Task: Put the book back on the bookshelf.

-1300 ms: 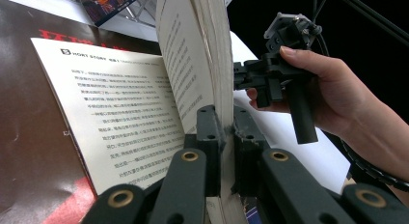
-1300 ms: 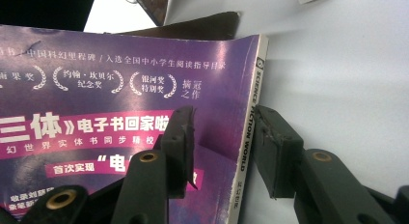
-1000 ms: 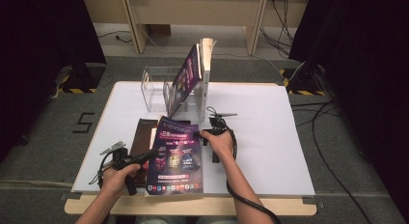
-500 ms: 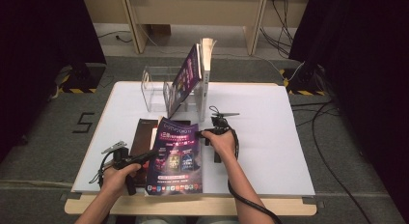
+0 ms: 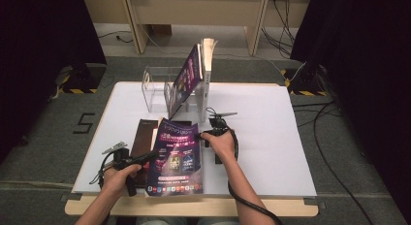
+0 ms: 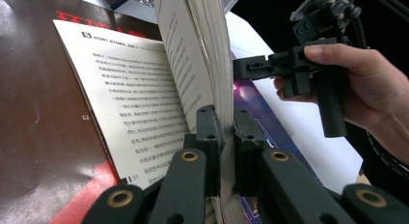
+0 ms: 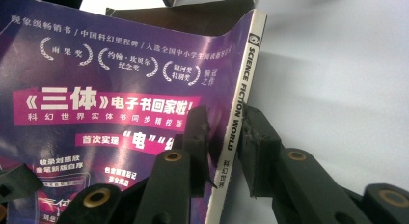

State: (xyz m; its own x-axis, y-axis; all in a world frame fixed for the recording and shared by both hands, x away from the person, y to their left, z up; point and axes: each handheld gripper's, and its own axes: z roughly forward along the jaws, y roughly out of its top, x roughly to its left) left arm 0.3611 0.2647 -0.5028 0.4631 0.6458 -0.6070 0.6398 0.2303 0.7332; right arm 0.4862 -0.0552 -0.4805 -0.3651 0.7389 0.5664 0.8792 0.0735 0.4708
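The left gripper (image 6: pixel 223 137) pinches the page block of the purple magazine (image 5: pixel 177 157), which lies at the table's (image 5: pixel 271 137) near edge. Right of it, the right gripper (image 7: pixel 225 151) has been closing its jaws around the spine. Beyond the magazine stands a clear rack (image 5: pixel 157 91) with upright magazines.

A wide stretch of bare white table (image 5: pixel 271 137) lies open to the right of the purple magazine (image 5: pixel 177 157), giving a hand free passage there. To the left, a dark brown cover (image 5: pixel 144 137) lies flat on the table and leaves only a narrow strip to the edge. Behind, a clear acrylic rack (image 5: pixel 157 91) with an upright magazine (image 5: pixel 190 74) and a book (image 5: pixel 208 70) stands in the way at the table's back.
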